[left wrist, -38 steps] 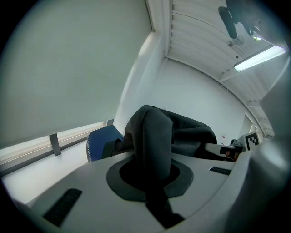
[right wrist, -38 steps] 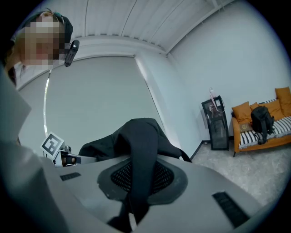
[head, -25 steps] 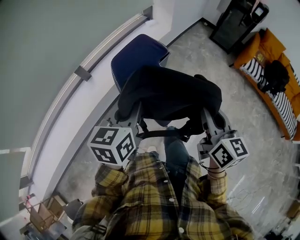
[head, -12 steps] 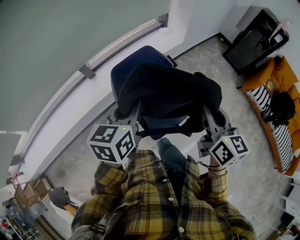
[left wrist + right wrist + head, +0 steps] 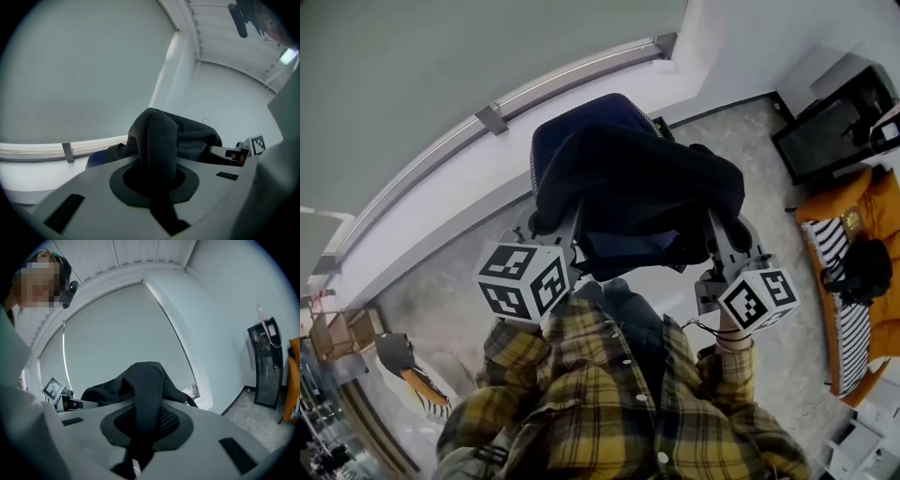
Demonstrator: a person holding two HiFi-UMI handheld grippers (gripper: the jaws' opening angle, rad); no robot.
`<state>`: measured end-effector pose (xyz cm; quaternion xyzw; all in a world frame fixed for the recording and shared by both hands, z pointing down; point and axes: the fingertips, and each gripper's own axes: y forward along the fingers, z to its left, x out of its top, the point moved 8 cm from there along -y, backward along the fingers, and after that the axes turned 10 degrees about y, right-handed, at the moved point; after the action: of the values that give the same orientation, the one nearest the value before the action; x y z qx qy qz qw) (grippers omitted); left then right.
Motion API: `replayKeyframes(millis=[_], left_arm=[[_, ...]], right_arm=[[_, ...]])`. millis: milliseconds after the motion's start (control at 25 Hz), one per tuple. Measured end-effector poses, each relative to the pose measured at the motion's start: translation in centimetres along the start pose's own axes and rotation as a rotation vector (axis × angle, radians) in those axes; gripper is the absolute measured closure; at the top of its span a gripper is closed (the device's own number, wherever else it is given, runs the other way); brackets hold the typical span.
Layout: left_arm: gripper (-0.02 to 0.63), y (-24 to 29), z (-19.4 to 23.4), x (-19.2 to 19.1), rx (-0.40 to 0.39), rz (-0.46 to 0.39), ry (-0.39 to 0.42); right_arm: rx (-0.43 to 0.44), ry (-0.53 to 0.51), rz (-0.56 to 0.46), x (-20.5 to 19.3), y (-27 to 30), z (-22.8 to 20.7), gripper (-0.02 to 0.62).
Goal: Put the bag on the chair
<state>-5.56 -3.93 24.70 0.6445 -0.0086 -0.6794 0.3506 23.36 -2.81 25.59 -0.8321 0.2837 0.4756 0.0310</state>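
Note:
A black fabric bag [image 5: 642, 187] hangs in the air between my two grippers, in front of my chest. My left gripper [image 5: 558, 225] is shut on a fold of the bag [image 5: 159, 140] at its left end. On the right end, my right gripper [image 5: 724, 234] is shut on another fold of the bag [image 5: 147, 385]. Beyond and under the bag stands a dark blue chair [image 5: 581, 117]; only its back and a strip of the seat [image 5: 623, 246] show. The jaws' tips are hidden by the cloth.
A white wall with a grey rail [image 5: 497, 117] runs behind the chair. An orange sofa [image 5: 862, 253] with striped cushions stands at the far right, a black cabinet [image 5: 839, 127] beside it. A person in a yellow plaid shirt [image 5: 609, 403] holds the grippers.
The bag and both grippers keep their place in the view. The head has turned, so the wall, the sofa and the cabinet have swung right, and the chair sits more directly under the bag.

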Motion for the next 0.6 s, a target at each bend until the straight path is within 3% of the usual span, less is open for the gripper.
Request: replayKeyframes(millis=[600], left_arm=[[0.569, 0.5, 2.3, -1.3, -0.007, 0.026, -0.032]], right_arm=[[-0.029, 0.012, 0.035, -1.2, 2.6, 0.1, 0.535]])
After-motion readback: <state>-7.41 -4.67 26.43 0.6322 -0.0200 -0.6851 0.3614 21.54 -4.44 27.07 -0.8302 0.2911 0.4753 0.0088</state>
